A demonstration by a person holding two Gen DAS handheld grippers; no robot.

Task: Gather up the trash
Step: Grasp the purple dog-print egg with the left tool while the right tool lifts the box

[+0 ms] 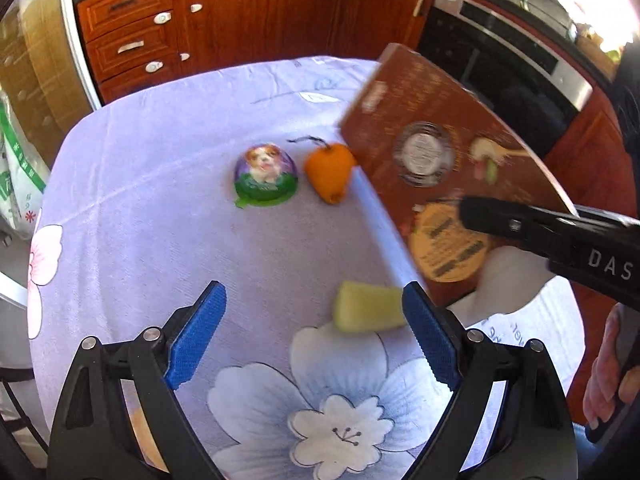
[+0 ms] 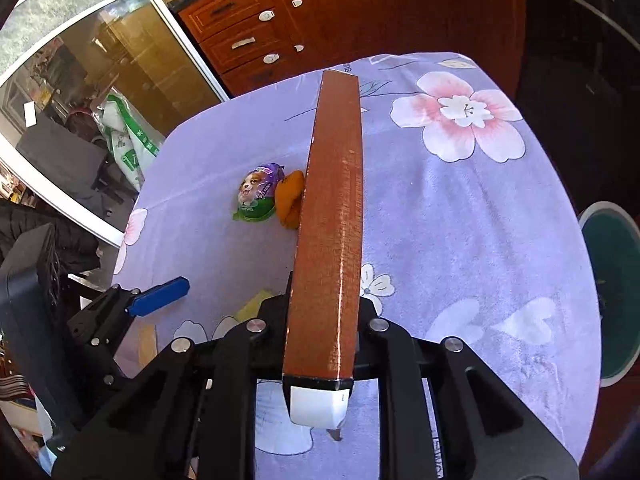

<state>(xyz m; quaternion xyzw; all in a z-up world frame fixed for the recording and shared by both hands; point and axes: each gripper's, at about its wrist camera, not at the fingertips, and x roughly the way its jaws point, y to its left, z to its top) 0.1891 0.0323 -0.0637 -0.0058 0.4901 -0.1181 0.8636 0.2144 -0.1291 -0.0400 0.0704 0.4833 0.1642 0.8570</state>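
Observation:
My right gripper (image 2: 322, 312) is shut on a flat brown cardboard box (image 2: 332, 216) and holds it edge-up above the table; the box also shows in the left wrist view (image 1: 440, 152), gripped by the black right gripper (image 1: 520, 228). My left gripper (image 1: 316, 320) is open and empty, low over the cloth. A yellow-green sponge piece (image 1: 366, 308) lies just inside its right finger. A purple and green puppy wrapper (image 1: 265, 176) (image 2: 258, 194) and an orange pepper (image 1: 329, 172) (image 2: 291, 200) lie side by side farther back.
The table wears a lilac flowered cloth (image 1: 160, 200) (image 2: 460, 220). Wooden cabinets (image 1: 240, 12) and a black oven (image 1: 500, 60) stand behind. A glass door (image 2: 100, 60) is at left, a round green-topped stool (image 2: 612, 288) at right. White paper (image 1: 508, 280) lies under the box.

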